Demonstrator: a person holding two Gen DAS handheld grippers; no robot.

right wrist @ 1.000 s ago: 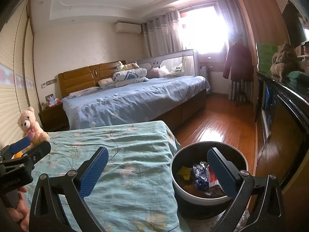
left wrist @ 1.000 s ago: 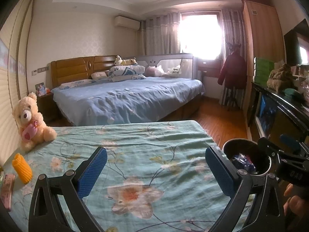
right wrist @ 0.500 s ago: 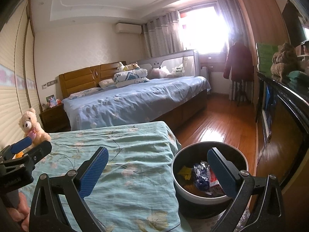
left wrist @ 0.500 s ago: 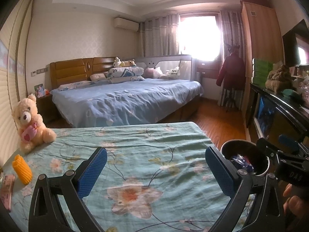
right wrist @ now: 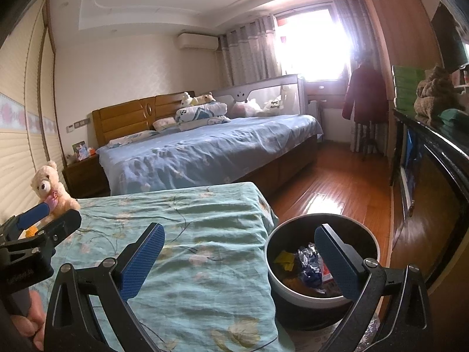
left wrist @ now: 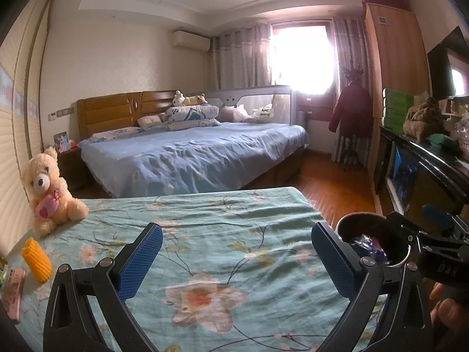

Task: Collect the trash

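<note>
At 9 o'clock of the left gripper (left wrist: 236, 259), at the floral green bedspread's (left wrist: 205, 228) far-left edge, lie a ribbed yellow-orange plastic piece (left wrist: 36, 259), long axis tilted toward 11 o'clock, and a flat pink wrapper (left wrist: 13, 292); both look like remaining trash. The left gripper, spread wide and empty, is nearer. The right gripper (right wrist: 239, 259) hangs released, holding nothing. The round dark bin with pale rim (right wrist: 322, 267) sits beside the bed at 3 o'clock, holding a crinkled blue foil wrapper (right wrist: 309, 267), yellow scrap (right wrist: 284, 259) and more.
</note>
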